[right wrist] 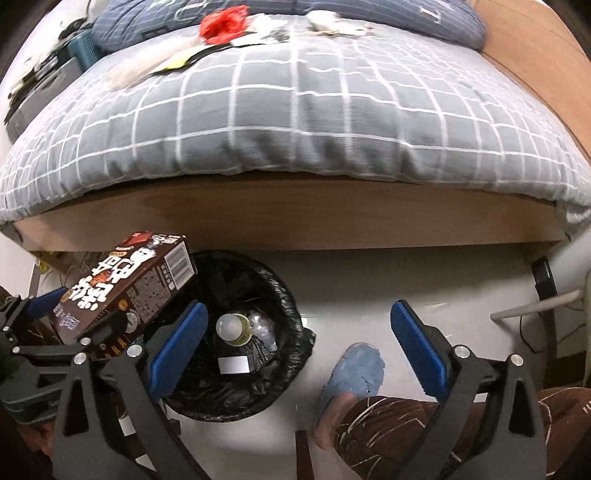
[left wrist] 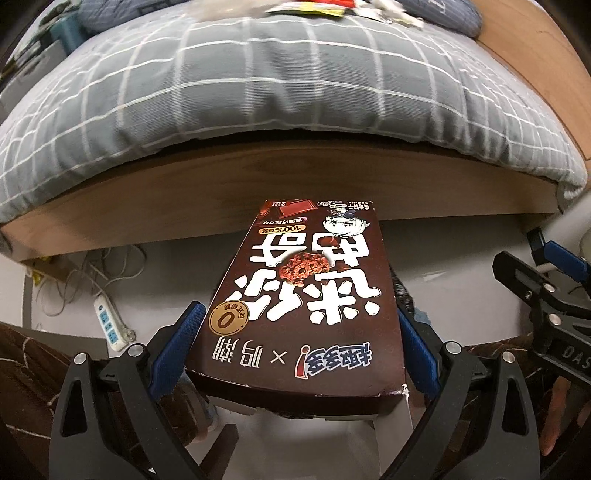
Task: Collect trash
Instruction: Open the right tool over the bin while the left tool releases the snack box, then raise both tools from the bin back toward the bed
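My left gripper [left wrist: 298, 325] is shut on a brown cookie box [left wrist: 306, 295], its blue pads pressing both long sides. In the right wrist view the same cookie box [right wrist: 125, 291] hangs tilted over the left rim of a round black-lined trash bin [right wrist: 291, 306]. A cup with a white lid [right wrist: 232, 328], clear plastic and a dark carton lie inside the bin. My right gripper [right wrist: 299, 332] stands wide open above the bin's right side and the white floor, with nothing between its fingers. Red, yellow and white wrappers [right wrist: 221, 26] lie at the far end of the bed.
A bed with a grey checked cover [right wrist: 295, 122] and wooden frame [right wrist: 295, 218] runs across the back. A white power strip [left wrist: 107, 321] and cables lie on the floor at left. A person's slippered foot [right wrist: 354, 373] and brown trouser leg stand right of the bin.
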`<act>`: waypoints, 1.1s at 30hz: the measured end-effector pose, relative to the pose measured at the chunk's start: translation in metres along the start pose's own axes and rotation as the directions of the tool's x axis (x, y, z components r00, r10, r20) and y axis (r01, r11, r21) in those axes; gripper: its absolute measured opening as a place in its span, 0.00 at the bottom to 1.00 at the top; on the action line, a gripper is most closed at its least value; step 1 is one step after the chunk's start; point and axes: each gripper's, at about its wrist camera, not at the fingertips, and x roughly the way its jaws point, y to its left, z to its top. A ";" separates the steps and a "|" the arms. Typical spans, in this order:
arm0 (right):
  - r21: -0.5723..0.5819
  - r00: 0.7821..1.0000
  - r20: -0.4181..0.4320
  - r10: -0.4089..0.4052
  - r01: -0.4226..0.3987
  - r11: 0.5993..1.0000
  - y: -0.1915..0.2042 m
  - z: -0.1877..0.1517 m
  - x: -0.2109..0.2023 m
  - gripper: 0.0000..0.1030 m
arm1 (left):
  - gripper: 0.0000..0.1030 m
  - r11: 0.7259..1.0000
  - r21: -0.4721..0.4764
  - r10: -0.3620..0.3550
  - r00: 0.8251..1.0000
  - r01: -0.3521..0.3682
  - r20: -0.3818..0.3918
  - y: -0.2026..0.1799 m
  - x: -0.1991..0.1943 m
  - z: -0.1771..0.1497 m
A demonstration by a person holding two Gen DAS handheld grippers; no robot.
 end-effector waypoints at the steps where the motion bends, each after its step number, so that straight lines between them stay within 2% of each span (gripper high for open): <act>1: 0.005 1.000 0.004 -0.002 0.002 1.000 -0.003 0.001 -0.002 0.93 | 0.91 1.000 0.007 -0.002 1.000 0.002 -0.001 -0.005 0.001 0.000; 11: 0.043 1.000 -0.001 -0.008 0.008 0.999 -0.020 0.001 0.000 0.93 | 0.94 0.999 0.048 -0.026 0.999 0.025 0.020 -0.029 0.002 0.004; 22: 0.025 0.999 0.044 -0.005 0.004 1.000 -0.008 0.013 -0.009 0.93 | 0.94 0.999 0.033 0.010 0.999 -0.012 0.050 -0.006 -0.005 0.016; 27: -0.004 0.994 0.113 -0.006 0.006 1.000 0.006 0.027 -0.024 0.93 | 0.94 1.000 0.009 -0.004 0.995 0.004 0.103 0.005 -0.025 0.032; 33: -0.022 0.980 0.200 -0.020 0.025 0.999 0.013 0.049 -0.041 0.93 | 0.94 1.000 0.012 0.008 0.979 -0.011 0.205 0.011 -0.055 0.059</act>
